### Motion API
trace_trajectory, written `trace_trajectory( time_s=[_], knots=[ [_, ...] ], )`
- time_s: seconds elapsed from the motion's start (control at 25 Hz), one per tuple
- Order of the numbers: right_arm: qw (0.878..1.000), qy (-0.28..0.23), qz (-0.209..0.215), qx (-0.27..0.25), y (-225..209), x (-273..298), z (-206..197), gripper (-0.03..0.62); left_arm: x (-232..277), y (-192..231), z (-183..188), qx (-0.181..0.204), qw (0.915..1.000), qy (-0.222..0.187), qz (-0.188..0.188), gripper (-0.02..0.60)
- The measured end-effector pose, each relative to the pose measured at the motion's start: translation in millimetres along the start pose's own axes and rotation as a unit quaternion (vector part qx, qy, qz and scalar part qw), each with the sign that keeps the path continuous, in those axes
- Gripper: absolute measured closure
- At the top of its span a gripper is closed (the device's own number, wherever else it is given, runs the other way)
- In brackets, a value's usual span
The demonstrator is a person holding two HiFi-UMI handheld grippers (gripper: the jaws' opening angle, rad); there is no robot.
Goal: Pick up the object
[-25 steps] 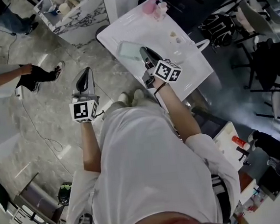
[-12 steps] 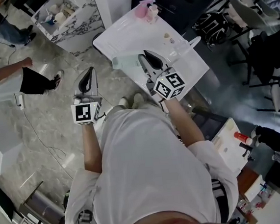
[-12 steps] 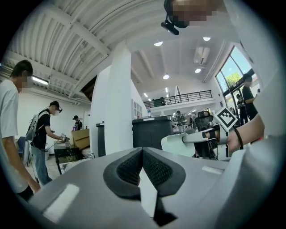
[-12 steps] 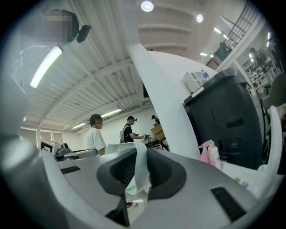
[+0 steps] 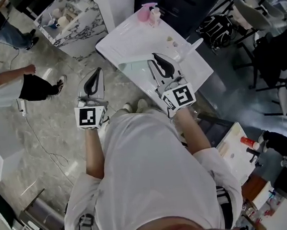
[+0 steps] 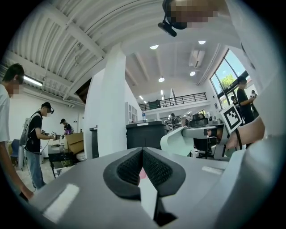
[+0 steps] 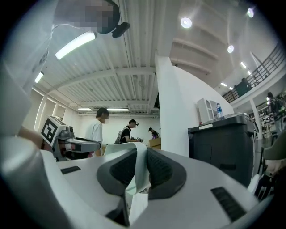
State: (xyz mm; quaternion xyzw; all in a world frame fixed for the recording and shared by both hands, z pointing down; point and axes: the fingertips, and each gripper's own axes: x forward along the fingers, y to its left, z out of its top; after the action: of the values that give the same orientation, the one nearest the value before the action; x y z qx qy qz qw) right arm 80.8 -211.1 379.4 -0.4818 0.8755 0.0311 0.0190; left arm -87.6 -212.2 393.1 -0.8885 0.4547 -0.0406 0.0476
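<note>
The right gripper's [image 7: 139,154] jaws are clenched on a thin pale green object [image 7: 139,174], which curves up from between the pads, over the near edge of the white table [image 5: 190,74]. The left gripper's [image 6: 143,154] jaws are pressed together with nothing between them, beside the table, clear of its edge.

The left gripper [image 6: 142,164] has its dark ribbed pads [image 6: 128,169] closed tip to tip, with nothing held between them. Beyond stand a white pillar [image 6: 107,107] and a dark cabinet [image 6: 145,136]. At right, the right gripper [image 6: 191,132] holds out a pale green sheet [image 6: 174,140].
</note>
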Motion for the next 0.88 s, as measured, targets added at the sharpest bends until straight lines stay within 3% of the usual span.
trace_trajectory(
  time_s=[0.28,0.52,0.88],
  knots=[
    [0.999,0.002,-0.049,-0.009,-18.8,-28.0,-9.6,0.537,13.7,-18.4,1.7,0.005,0.9997,0.003,-0.022,0.580],
    [0.998,-0.005,-0.063,-0.010,-30.6,-31.9,-9.2,0.537,28.7,-24.4,-8.9,-0.002,0.9992,0.007,-0.040,0.580],
    [0.996,0.006,-0.092,0.001,-55.4,-16.8,-23.0,0.537,51.8,-3.7,-21.5,-0.015,0.9992,0.018,-0.031,0.581]
  ],
)
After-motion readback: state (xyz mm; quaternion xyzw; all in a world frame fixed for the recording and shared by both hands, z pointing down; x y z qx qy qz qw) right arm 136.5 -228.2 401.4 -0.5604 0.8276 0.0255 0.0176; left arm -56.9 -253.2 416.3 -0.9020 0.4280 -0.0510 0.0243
